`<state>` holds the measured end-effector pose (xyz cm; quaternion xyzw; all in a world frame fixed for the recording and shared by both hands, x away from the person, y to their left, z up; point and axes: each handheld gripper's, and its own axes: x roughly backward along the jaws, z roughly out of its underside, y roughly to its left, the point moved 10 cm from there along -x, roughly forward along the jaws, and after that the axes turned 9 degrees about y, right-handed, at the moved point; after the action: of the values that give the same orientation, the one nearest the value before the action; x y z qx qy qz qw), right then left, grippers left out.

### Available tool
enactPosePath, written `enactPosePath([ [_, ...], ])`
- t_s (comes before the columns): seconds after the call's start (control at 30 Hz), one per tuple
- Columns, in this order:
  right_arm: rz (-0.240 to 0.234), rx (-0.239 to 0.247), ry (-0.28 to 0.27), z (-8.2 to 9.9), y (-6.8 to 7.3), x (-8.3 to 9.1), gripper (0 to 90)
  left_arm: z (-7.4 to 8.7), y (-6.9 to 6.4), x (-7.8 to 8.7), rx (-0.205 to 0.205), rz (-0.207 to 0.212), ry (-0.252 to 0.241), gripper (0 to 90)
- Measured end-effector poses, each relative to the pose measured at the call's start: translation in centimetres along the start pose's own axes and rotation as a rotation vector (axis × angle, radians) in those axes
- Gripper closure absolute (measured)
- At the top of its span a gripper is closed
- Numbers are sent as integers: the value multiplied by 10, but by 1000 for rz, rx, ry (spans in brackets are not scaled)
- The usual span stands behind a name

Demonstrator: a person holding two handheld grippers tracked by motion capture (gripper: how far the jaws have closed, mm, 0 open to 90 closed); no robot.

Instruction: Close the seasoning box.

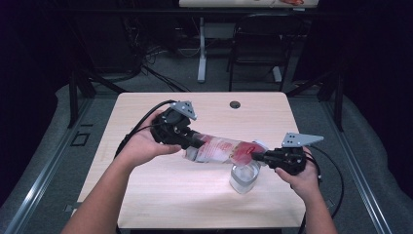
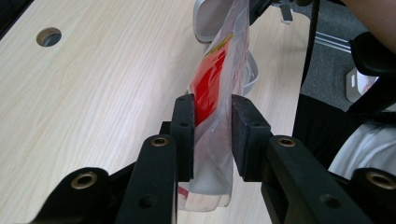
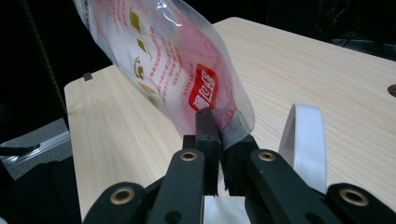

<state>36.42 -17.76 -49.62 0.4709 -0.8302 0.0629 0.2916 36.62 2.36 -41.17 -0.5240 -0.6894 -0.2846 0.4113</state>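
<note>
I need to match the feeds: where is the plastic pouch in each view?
High view: plastic pouch centre, between both grippers.
Left gripper view: pouch upper centre, running down between the jaws.
Right gripper view: pouch upper left, corner pinched.
Shared landmark: table hole.

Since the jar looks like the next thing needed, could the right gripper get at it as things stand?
Probably not at once: the right gripper is shut on one end of the plastic bag, held above the jar. The jar sits just below it with open table around, so letting go comes first.
</note>
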Motion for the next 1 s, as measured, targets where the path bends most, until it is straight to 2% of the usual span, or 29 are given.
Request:
enactPosePath([
  [0.2, -6, -5, 4, 1, 0, -1, 865, -1, 0, 0, -7, -14, 2, 755],
  [1.0, -2, -11, 24, 3, -1, -2, 858, -3, -2, 0, -19, -19, 12, 813],
])
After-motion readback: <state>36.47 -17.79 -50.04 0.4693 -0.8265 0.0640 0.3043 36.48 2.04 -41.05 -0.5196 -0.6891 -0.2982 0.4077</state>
